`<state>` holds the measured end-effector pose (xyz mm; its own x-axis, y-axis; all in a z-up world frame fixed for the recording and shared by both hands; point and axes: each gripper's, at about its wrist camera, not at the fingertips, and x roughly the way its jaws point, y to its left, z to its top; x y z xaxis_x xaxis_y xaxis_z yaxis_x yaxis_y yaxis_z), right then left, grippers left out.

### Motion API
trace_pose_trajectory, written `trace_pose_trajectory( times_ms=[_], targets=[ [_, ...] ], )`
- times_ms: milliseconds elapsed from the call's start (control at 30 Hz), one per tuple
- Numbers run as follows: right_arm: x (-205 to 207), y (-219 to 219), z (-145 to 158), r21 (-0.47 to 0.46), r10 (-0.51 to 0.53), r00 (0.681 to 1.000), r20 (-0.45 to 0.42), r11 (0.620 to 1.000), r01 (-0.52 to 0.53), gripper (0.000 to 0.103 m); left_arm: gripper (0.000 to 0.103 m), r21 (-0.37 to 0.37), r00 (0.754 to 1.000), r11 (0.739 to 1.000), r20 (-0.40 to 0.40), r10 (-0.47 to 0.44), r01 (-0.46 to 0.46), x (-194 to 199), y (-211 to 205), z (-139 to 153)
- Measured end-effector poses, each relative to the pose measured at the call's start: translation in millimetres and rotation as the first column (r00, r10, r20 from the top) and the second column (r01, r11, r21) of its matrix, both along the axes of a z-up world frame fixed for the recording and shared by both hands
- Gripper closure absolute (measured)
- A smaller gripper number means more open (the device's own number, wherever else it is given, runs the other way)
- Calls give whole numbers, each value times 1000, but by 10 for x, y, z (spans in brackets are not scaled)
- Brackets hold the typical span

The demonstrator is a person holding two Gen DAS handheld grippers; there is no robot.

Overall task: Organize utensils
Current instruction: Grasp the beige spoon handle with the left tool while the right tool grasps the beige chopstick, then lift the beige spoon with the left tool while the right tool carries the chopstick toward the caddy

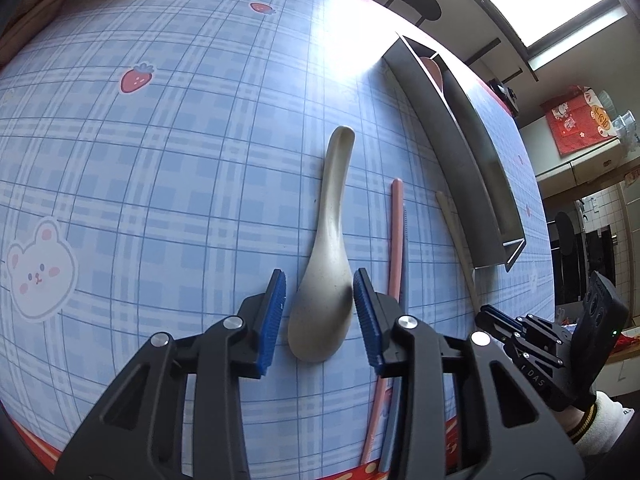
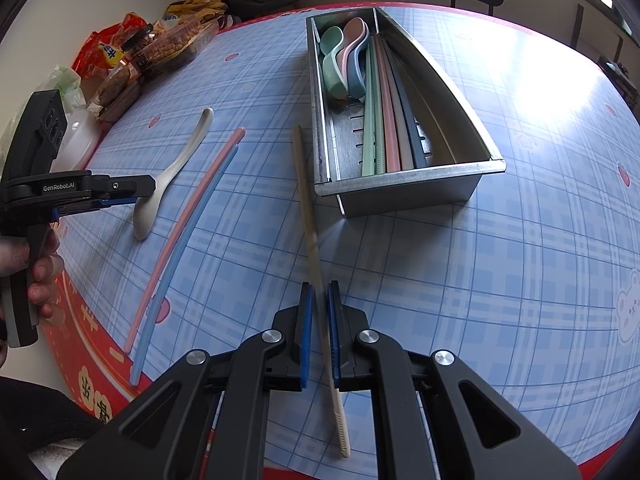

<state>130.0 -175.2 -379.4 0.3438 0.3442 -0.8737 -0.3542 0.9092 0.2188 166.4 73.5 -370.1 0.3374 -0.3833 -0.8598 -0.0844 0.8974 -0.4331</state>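
Left wrist view showed the left gripper (image 1: 320, 312) straddling the bowl of a beige spoon (image 1: 326, 264) that lay flat on the blue plaid tablecloth (image 1: 160, 160). The right blue pad (image 1: 366, 312) touched the bowl's edge, while the left one stood just off it, so the jaws were not yet clamped on it. Beside the spoon lay a pink chopstick (image 1: 396, 232) and a blue chopstick (image 1: 404, 264) side by side, then a beige chopstick (image 1: 456, 232) near the wall of the metal tray (image 1: 448, 140). From this angle the tray's inside was almost hidden, apart from one pink spoon tip.

Right wrist view looked into the tray (image 2: 400, 196) and showed what the other could not: green, pink and blue spoons (image 2: 348, 60) stacked in the far compartment and several chopsticks (image 2: 388, 120) lying lengthwise. It also showed the right gripper (image 2: 320, 320) clenched on the beige chopstick (image 2: 308, 208), whose far end reached along the tray's side. The left gripper (image 2: 136, 196) appeared at the left edge over the beige spoon (image 2: 168, 176), held by a person's hand (image 2: 36, 272). Snack bags (image 2: 152, 48) sat at the table's far edge.
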Motion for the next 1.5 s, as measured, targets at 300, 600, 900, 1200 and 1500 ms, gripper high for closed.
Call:
trace_pose_trajectory(
  times_ms=[300,600,900,1200,1500],
  targets=[
    [-4,-7,0,2,1,1000,1,1000,-1,95,73,27,998,998,19,-56,55,28,-195,8],
    [-11,-8,6,5,0,1000,3,1000,0,95,84,52,987,988,59,-150,147,57,-473,123],
    [-16,-8,13,7,0,1000,7,1000,0,95,84,139,971,966,76,-228,216,51,-710,135],
    [-21,-3,22,10,0,1000,9,1000,0,95,84,143,974,967,59,-220,209,50,-766,35],
    [-32,-18,13,14,-1,1000,9,1000,1,96,88,95,986,985,68,-149,143,-45,-572,-18]
  ],
)
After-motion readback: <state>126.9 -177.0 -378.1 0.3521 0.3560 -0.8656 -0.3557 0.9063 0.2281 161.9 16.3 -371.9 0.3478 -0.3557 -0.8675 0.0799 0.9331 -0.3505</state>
